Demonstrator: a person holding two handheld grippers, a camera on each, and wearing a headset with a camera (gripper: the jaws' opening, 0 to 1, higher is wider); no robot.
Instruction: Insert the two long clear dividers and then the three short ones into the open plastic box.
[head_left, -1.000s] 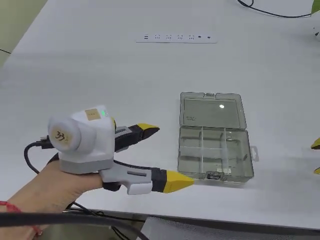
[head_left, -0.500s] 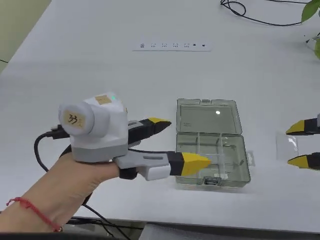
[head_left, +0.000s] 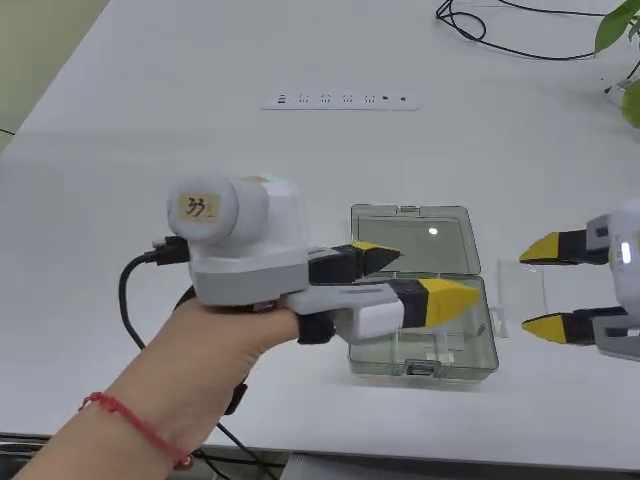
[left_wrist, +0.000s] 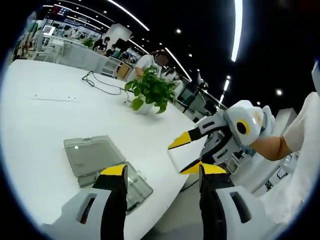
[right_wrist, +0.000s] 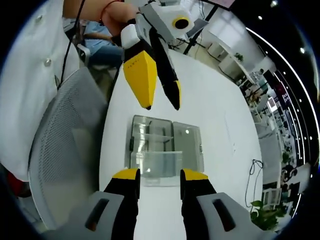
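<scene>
Insertion of a divider is judged to be the step in hand. The open plastic box (head_left: 470, 362) is seen close to the near edge of the desk (head_left: 200, 130), right of its middle. Its base is turned toward that edge and its lid (head_left: 410, 235) is laid flat toward the far edge. Clear partitions are made out in the base, but their number cannot be told, so which divider of the five is due cannot be fixed.

The right gripper (head_left: 543, 288) is held just beside the box's right wall, toward the desk's right edge. Its jaws are set well apart, and a clear divider (head_left: 520, 290) is spanned between their tips. In the right gripper view the sheet's two side edges are met by the inner faces of the jaws, so it is judged to be gripped, though contact is hard to confirm on so clear a piece. Whether it is a long or a short divider cannot be told.

The left gripper (head_left: 412, 280), carried in a hand (head_left: 230, 340), is held above the near left part of the base. Its jaws are parted and nothing is held between them.

For the next move, the divider needs to be carried over the base, turned on edge and lined up with a pair of slots, then pressed straight down. The left gripper needs to be drawn aside or set against the box wall, so that the base is steadied.
</scene>
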